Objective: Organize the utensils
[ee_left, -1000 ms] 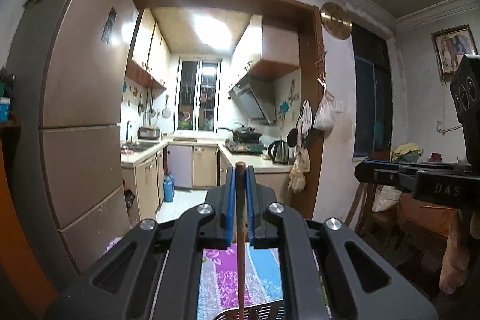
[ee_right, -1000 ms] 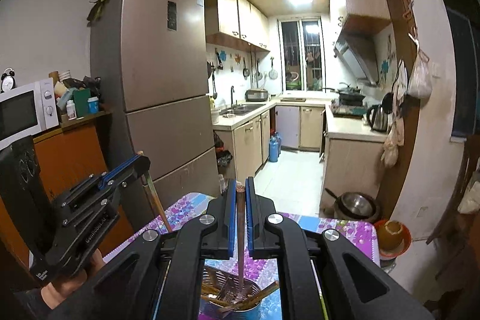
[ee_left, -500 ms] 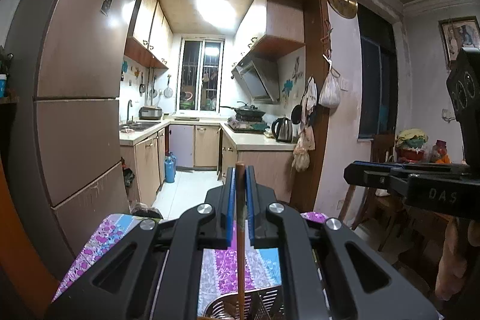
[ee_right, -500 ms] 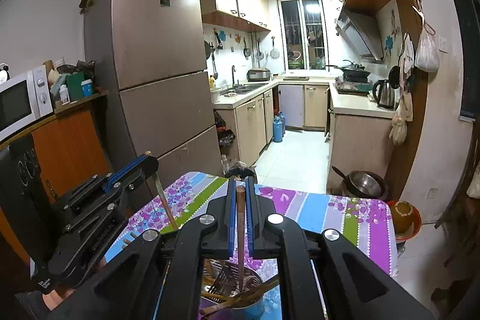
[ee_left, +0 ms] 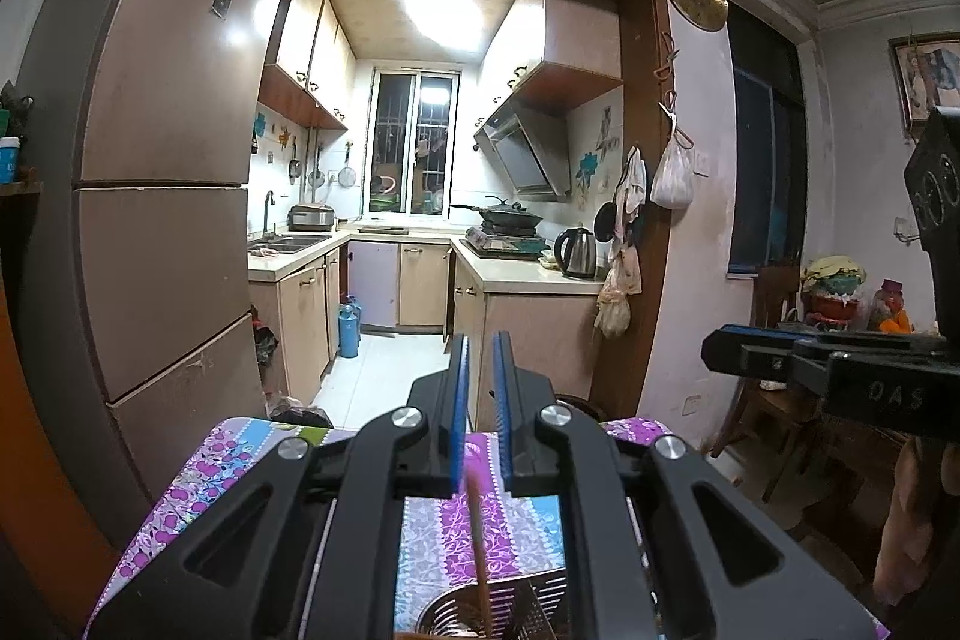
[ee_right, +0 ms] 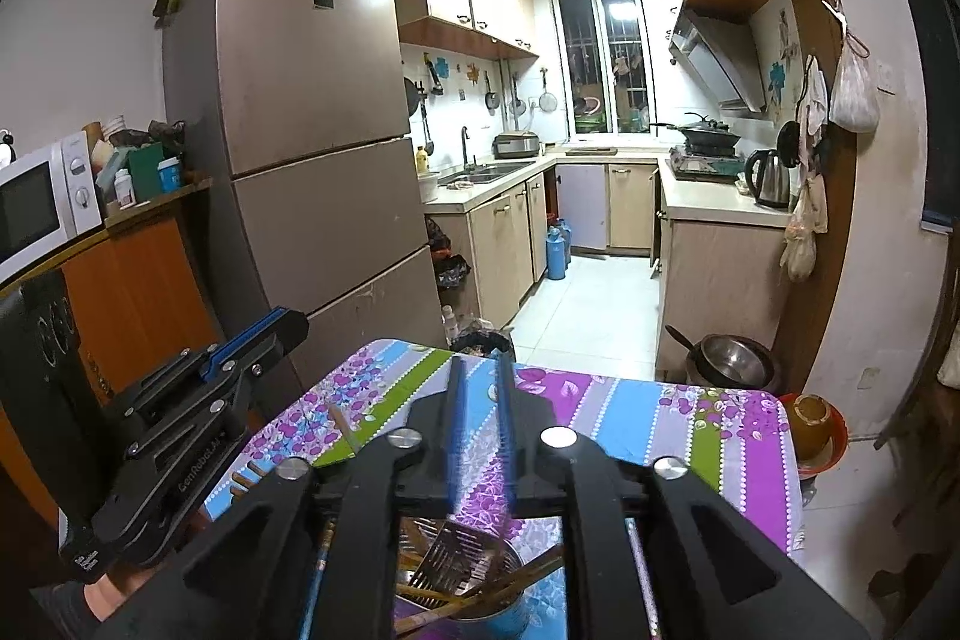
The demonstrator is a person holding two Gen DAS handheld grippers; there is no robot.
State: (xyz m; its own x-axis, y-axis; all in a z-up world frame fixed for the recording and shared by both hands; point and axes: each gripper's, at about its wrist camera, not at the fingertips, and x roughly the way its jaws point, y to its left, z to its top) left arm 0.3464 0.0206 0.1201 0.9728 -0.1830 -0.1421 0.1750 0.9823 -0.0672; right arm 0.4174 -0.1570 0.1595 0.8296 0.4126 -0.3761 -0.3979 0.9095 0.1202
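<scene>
A metal utensil holder (ee_right: 510, 601) stands on the table right below both grippers, with a slotted spatula (ee_right: 456, 550) and several chopsticks in it. My right gripper (ee_right: 480, 370) hangs over it, jaws opening, with nothing between the pads. My left gripper (ee_left: 480, 346) shows a narrow gap, and its brown chopstick (ee_left: 480, 544) has slipped below the pads, its lower end in the holder (ee_left: 456, 610). The right wrist view shows the left gripper (ee_right: 282, 331) at the left, with that chopstick (ee_right: 345, 427) free beneath it. The right gripper (ee_left: 726, 349) enters the left wrist view from the right.
A floral striped cloth (ee_right: 690, 430) covers the table. Beyond its far edge are a fridge (ee_right: 312, 112), a microwave (ee_right: 42, 202) on an orange cabinet, and the kitchen. Metal bowls (ee_right: 732, 367) and an orange bowl (ee_right: 810, 424) sit low at the right.
Both grippers sank toward the holder. Each let go of its chopstick; the chopsticks slid down out of the pads into the holder.
</scene>
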